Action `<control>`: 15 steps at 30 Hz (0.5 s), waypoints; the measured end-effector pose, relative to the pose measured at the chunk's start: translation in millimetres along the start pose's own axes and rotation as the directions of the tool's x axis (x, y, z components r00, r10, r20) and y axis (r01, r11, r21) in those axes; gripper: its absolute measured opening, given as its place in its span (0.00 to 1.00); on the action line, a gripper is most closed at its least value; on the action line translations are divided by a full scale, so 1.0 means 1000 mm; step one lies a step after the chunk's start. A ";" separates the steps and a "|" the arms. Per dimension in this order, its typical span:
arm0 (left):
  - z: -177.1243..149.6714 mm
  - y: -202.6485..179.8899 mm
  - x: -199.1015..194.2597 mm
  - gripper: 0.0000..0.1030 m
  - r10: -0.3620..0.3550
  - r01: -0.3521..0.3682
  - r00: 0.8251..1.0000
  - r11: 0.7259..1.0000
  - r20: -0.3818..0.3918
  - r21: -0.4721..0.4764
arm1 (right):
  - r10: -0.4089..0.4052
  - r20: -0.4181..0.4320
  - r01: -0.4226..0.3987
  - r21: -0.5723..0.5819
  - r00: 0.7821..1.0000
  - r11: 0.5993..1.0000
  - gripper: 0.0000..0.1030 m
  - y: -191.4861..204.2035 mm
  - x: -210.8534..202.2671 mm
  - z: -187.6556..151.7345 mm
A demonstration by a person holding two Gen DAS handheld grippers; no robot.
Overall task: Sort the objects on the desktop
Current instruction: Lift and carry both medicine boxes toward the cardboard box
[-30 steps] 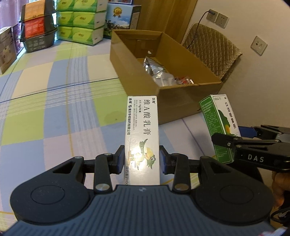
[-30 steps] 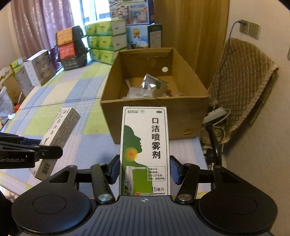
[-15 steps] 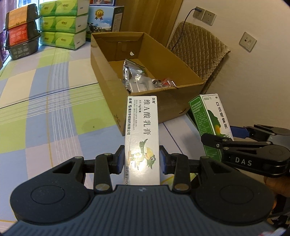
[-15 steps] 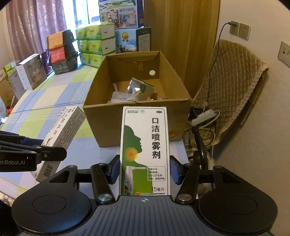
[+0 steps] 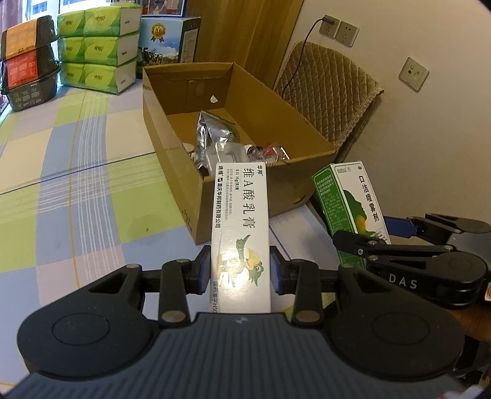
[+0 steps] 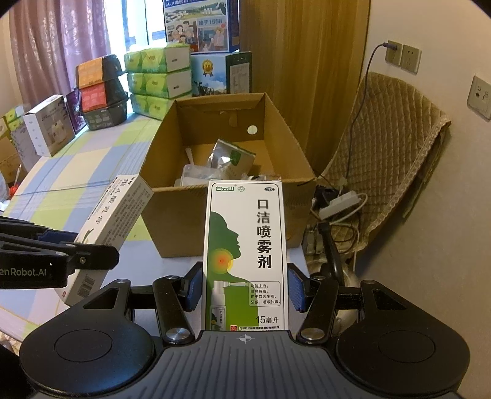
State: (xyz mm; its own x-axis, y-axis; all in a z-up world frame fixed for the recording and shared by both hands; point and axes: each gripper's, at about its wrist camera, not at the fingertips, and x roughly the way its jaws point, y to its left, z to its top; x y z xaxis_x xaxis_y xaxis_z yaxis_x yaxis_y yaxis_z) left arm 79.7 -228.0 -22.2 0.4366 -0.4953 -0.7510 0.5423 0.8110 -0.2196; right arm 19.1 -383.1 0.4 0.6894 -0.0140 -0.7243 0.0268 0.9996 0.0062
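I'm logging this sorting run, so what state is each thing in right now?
Left claw: shut on white ointment box, held upright.
Right claw: shut on green spray box, held upright.
Cardboard box: open-topped, already holding foil packets.
Wall socket: plug inserted.

You hold a white ointment box (image 5: 241,233) and a green-white spray box (image 6: 245,254) upright before the open cardboard box (image 5: 245,122).
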 end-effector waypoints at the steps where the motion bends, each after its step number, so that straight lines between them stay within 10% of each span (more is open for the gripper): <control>1: 0.001 -0.001 0.000 0.32 -0.001 0.001 1.000 1.000 0.002 0.000 | -0.001 0.002 0.001 -0.001 1.000 1.000 0.51 0.000 0.000 0.001; 15: 0.022 -0.005 0.003 0.32 -0.003 0.004 0.999 1.000 0.037 -0.003 | -0.009 0.038 0.010 -0.023 0.999 1.000 0.51 -0.008 0.000 0.021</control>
State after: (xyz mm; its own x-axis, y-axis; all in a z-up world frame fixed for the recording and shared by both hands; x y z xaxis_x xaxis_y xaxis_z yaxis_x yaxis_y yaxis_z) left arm 94.5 -240.3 -9.4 0.4609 -0.5093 -0.7268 0.5420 0.8100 -0.2239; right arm 34.5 -391.8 15.0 0.7161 -0.0236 -0.6976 0.0168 0.9997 -0.0165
